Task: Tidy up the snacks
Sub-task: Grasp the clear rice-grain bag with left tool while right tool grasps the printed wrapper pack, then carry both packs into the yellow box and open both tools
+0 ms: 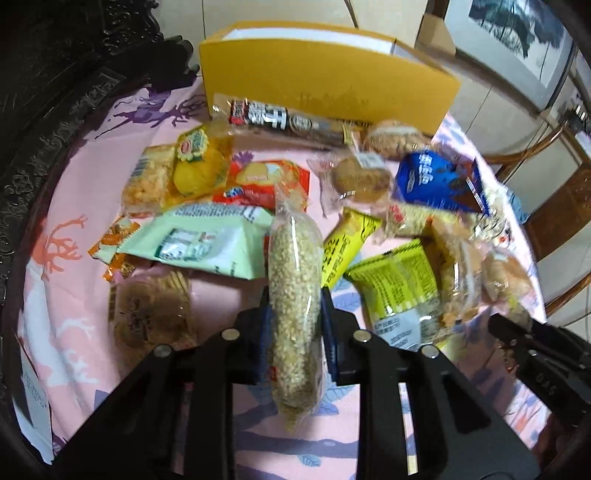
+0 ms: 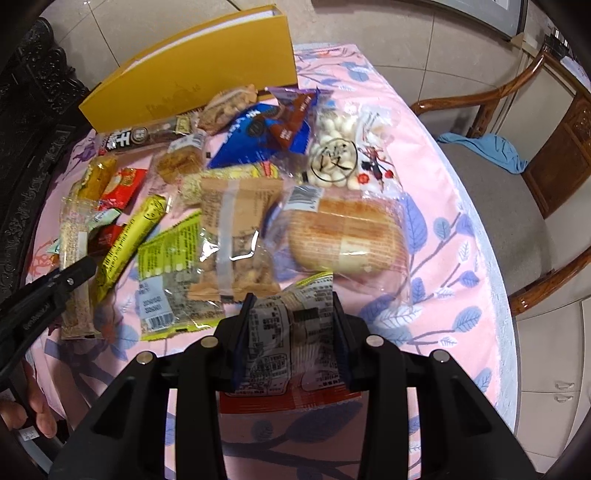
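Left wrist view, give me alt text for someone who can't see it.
The left tool grips a long clear packet of puffed grain above a pink tablecloth strewn with wrapped snacks. A yellow box stands behind them, and the right tool shows at the right edge.

A pink leaf-patterned cloth point(image 2: 436, 206) covers the round worktop. Pale floor tiles point(image 2: 399, 33) lie beyond it. A wooden armchair point(image 2: 524, 110) stands beside it, a blue cloth point(image 2: 487, 147) on its seat. Dark carved furniture point(image 1: 55, 92) rises on the other side, and a framed picture point(image 1: 517, 33) leans by the wall.
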`<act>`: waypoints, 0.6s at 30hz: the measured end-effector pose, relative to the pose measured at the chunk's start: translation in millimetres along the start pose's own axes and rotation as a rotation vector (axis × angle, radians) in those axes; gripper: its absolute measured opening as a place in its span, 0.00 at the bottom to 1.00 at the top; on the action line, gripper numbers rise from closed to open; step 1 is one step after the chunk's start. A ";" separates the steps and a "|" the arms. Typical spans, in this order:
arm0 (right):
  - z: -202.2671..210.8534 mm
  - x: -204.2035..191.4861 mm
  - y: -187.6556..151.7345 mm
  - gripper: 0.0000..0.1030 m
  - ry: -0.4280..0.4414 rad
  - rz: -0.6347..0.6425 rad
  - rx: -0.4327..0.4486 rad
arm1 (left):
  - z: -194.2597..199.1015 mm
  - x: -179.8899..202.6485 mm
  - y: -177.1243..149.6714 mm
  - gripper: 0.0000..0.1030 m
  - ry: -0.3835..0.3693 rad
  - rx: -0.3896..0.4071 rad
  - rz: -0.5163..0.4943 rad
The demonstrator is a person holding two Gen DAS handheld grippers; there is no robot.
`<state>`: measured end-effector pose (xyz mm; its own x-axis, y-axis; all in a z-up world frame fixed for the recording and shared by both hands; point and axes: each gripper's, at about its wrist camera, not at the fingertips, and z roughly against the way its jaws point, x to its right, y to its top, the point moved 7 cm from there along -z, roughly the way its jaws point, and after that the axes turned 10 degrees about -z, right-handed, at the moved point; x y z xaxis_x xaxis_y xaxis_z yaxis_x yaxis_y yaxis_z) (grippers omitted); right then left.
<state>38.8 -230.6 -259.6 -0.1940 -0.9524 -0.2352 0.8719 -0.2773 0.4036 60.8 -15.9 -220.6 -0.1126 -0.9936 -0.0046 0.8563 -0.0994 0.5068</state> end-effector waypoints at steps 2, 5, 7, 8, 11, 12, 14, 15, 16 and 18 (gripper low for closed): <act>1.8 -2.9 1.3 0.37 0.008 -0.003 0.002 | 5.1 -0.5 2.8 0.23 -0.007 0.008 0.010; 12.0 -9.1 3.7 0.37 0.038 -0.003 0.009 | 13.0 -2.6 6.8 0.23 -0.021 0.014 0.027; 22.4 -14.2 6.5 0.37 0.065 0.005 0.024 | 19.6 0.3 7.6 0.23 -0.029 0.023 0.033; 30.2 -17.9 9.3 0.37 0.081 0.012 0.037 | 21.8 0.8 8.6 0.23 -0.033 0.027 0.034; 49.4 -27.2 18.2 0.37 0.115 0.027 0.071 | 30.6 0.9 13.7 0.23 -0.056 0.049 0.056; 53.9 -30.5 20.9 0.37 0.123 0.033 0.079 | 33.6 0.5 15.7 0.23 -0.061 0.056 0.062; 65.0 -40.0 29.6 0.37 0.139 0.053 0.104 | 40.1 -2.9 21.3 0.23 -0.076 0.067 0.078; 69.1 -42.8 33.1 0.37 0.145 0.063 0.113 | 42.6 -4.1 22.9 0.23 -0.082 0.070 0.085; 72.5 -48.0 37.5 0.37 0.151 0.075 0.121 | 45.7 -6.8 26.0 0.23 -0.090 0.074 0.097; 75.9 -57.9 46.0 0.37 0.165 0.096 0.132 | 51.4 -13.0 31.7 0.23 -0.107 0.080 0.119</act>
<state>56.0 -197.9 -160.3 -0.0280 -0.9446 -0.3270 0.8145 -0.2112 0.5403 63.5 -3.5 -160.2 -0.0696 -0.9863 0.1493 0.8245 0.0273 0.5652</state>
